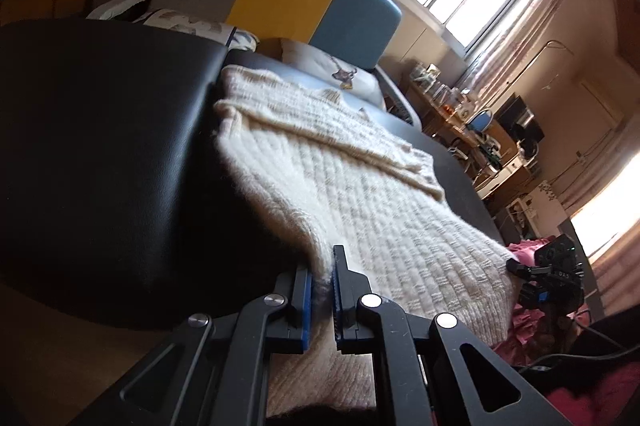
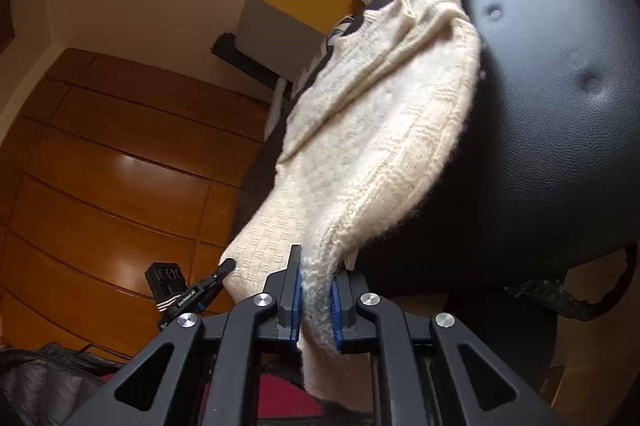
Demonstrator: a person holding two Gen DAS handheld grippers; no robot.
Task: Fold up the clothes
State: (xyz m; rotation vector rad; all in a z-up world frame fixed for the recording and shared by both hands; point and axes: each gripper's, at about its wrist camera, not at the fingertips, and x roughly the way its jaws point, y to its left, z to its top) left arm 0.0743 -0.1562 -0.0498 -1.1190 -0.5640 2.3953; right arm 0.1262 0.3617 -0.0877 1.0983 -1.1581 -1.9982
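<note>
I have the left hand-held gripper [image 1: 322,276] pinched tight on one edge of the cream knit sweater [image 1: 360,193], its blue pads nearly together with the wool between them. My right hand-held gripper [image 2: 316,286] is likewise clamped on another edge of the sweater [image 2: 380,129]. The sweater lies spread over a black padded chair [image 1: 100,153], just beside a bed with a yellow and blue headboard [image 1: 312,1].
</note>
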